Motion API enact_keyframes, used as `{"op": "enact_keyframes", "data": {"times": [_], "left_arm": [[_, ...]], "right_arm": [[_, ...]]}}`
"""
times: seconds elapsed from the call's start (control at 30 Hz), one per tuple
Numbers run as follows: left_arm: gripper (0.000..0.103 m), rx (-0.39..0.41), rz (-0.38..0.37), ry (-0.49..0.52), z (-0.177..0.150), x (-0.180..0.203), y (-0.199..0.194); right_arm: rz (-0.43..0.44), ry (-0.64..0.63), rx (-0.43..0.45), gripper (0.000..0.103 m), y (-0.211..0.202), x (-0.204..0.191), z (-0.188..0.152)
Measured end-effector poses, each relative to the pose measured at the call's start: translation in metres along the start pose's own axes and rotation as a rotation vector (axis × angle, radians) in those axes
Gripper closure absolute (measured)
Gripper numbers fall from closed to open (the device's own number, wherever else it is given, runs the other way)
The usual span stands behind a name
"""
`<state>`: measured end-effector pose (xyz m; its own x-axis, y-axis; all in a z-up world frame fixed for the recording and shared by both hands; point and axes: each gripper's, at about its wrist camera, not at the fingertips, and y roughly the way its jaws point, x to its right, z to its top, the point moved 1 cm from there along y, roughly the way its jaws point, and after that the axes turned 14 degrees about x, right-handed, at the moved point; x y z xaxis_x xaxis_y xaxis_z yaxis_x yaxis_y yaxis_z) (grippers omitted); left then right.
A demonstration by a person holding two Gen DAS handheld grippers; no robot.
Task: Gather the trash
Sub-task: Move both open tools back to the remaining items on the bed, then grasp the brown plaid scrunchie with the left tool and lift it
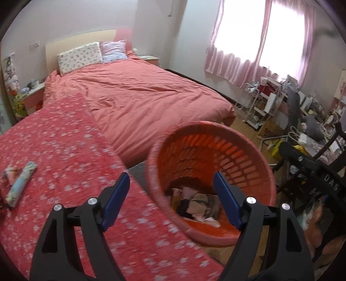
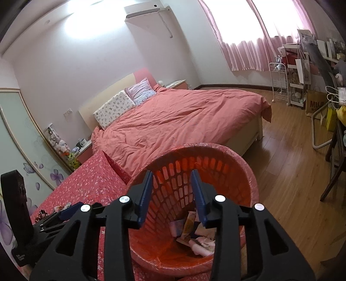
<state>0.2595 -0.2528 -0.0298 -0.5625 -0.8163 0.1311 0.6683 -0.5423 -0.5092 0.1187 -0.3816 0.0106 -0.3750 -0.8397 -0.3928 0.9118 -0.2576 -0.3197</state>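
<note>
While both claws hang over the orange basket (image 2: 248,183), the right gripper (image 2: 172,194) is partly open and the left gripper (image 1: 170,201) spread wide, neither holding anything. Crumpled wrappers (image 2: 194,233) sit in the basket bottom; two more wrappers (image 1: 18,181) lie near the left edge of the red floral cloth (image 1: 64,134).

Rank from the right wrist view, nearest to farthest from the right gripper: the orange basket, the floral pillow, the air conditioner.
1. Orange basket, directly under the right gripper.
2. Floral pillow, at the bed's head, left.
3. Air conditioner, high on the far wall.
</note>
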Motion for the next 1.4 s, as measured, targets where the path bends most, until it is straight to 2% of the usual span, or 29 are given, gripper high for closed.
{"op": "enact_keyframes", "data": {"times": [0.2,0.47,0.7,0.9,1.03,1.13,1.2,1.4], "left_arm": [[0.025,0.025,0.093,0.009,-0.006,-0.038,-0.03],[0.025,0.057,0.232,-0.044,-0.011,-0.109,-0.076],[0.025,0.076,0.41,-0.131,-0.023,-0.194,-0.122],[0.026,0.091,0.571,-0.244,-0.041,-0.27,-0.155],[0.036,0.055,0.598,-0.292,-0.051,-0.299,-0.155],[0.039,0.038,0.599,-0.327,-0.053,-0.313,-0.149],[0.039,0.036,0.599,-0.338,-0.052,-0.318,-0.146],[0.053,0.011,0.599,-0.354,-0.054,-0.328,-0.131]], "right_arm": [[0.011,-0.047,-0.011,0.066,-0.001,-0.016,-0.003],[0.067,-0.13,-0.037,0.066,-0.005,-0.058,-0.016],[0.123,-0.197,-0.075,0.066,-0.005,-0.097,-0.033],[0.165,-0.243,-0.112,0.066,-0.002,-0.127,-0.051],[0.18,-0.272,-0.13,0.066,-0.002,-0.142,-0.06],[0.19,-0.292,-0.137,0.066,-0.004,-0.151,-0.065],[0.192,-0.304,-0.138,0.066,-0.004,-0.155,-0.066],[0.202,-0.326,-0.146,0.066,-0.005,-0.168,-0.073]]}}
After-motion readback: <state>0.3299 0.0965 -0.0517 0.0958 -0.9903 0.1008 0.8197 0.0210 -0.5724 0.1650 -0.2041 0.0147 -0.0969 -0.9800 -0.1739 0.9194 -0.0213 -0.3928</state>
